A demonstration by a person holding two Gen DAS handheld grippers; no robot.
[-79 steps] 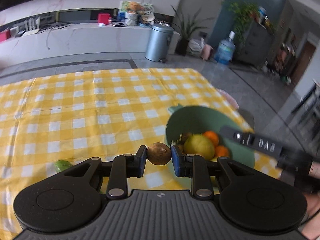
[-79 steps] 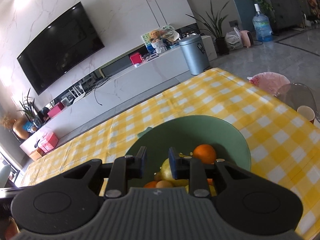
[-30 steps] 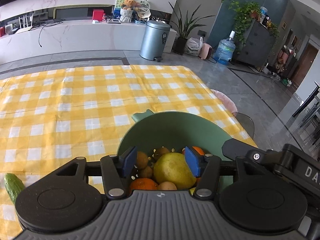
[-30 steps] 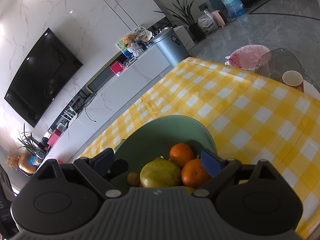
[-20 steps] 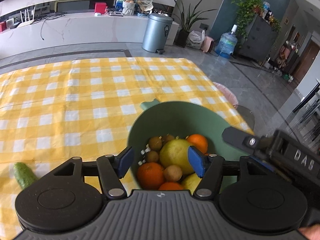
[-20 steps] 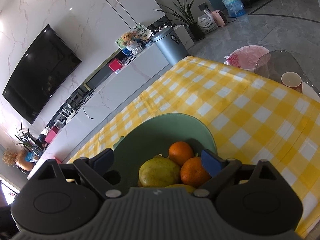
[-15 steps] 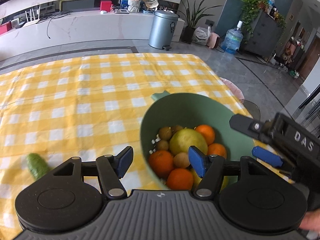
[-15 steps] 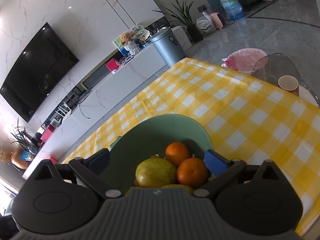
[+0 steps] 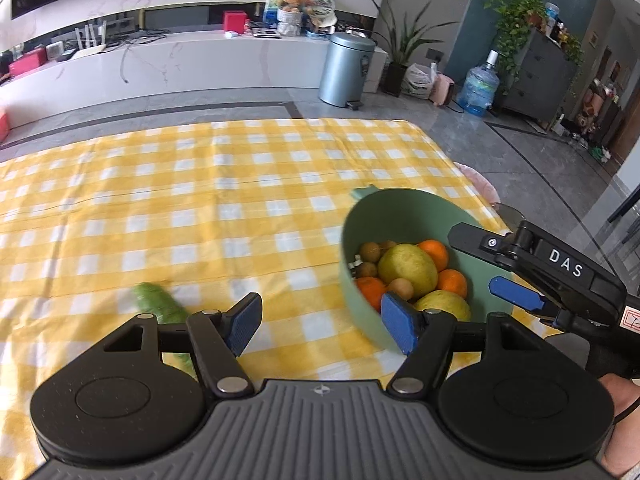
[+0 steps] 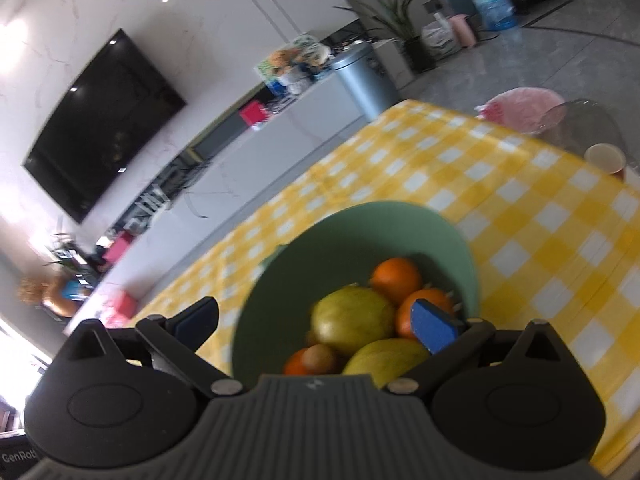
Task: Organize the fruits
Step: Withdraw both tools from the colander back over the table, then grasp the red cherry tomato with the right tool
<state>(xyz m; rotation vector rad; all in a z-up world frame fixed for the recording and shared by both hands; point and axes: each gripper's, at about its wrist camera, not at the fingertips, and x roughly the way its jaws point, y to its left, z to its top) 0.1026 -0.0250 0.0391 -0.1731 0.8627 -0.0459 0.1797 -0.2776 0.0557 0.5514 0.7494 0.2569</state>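
Yellow-and-white checked cloth covers your table [image 9: 168,200], with a white media counter, a grey bin and a dark television behind it.

Your left tool [image 9: 320,326] hangs over bare cloth with its jaws wide apart; they have just been opening, and nothing sits between the blue pads [image 9: 242,322]. The right pad's tip overlaps the near rim of the green bowl [image 9: 352,240] in that view; whether it touches, you cannot tell.

Your right tool [image 10: 316,322] stands as wide as it goes, jaws spread and gripping nothing. It hovers over the near side of the bowl, the fruit showing in the gap between its pads. From the left wrist view it reaches in from 3 o'clock above the bowl's right rim.

The bowl sits toward the table's right edge, at 2 o'clock from your left tool. It is heaped: a large yellow-green pear-like fruit [image 9: 407,270] in the middle, oranges [image 9: 434,254] around it, several small brown round fruits [image 9: 369,250] at the left side and a second yellow fruit [image 9: 444,306] nearest you.

A green cucumber [image 9: 158,304] lies alone on the cloth at 9 o'clock from the bowl, partly hidden behind your left tool's left finger.
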